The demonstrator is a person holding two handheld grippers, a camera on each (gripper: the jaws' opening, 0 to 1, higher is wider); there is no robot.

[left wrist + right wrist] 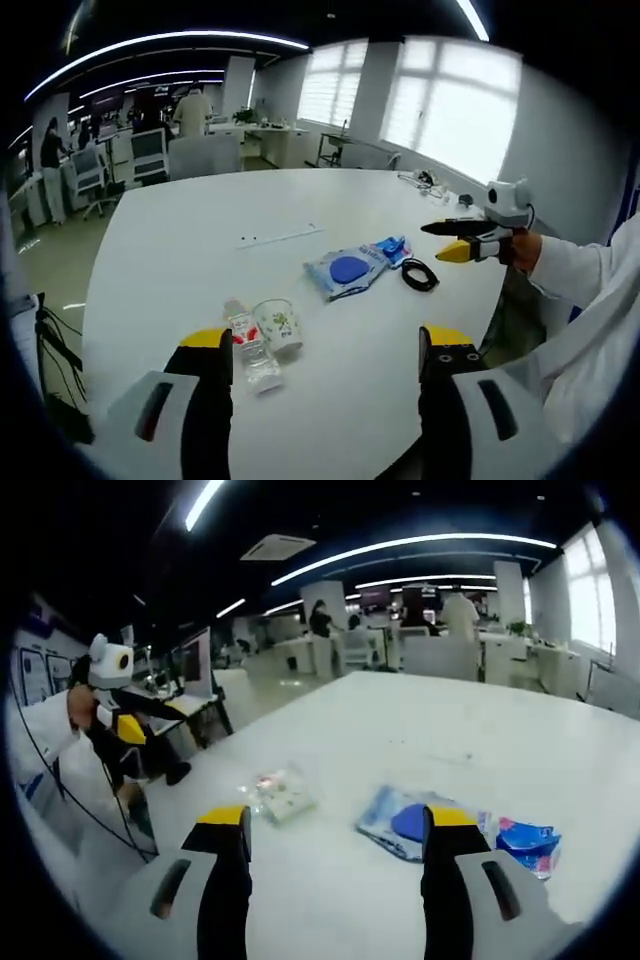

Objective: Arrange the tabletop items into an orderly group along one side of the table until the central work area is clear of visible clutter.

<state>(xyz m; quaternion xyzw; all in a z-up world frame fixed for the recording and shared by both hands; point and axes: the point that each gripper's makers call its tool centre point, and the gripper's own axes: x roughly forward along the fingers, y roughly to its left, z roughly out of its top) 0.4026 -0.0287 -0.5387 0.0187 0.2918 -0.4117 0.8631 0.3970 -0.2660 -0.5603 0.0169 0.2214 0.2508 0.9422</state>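
Left claw (325, 360) hangs wide open, holding nothing, with the bottle (250, 352) and cup (278, 325) just ahead by its left jaw. Right claw (335, 842) gapes too, the blue bag (405, 825) lying past its right jaw on the table (430, 730).

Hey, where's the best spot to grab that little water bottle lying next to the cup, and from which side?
Probably across its clear body, near the middle. The water bottle lies on its side on the table, touching the cup. Come from above with the left gripper, jaws spanning its width, closing on the side away from the cup so the cup isn't knocked.
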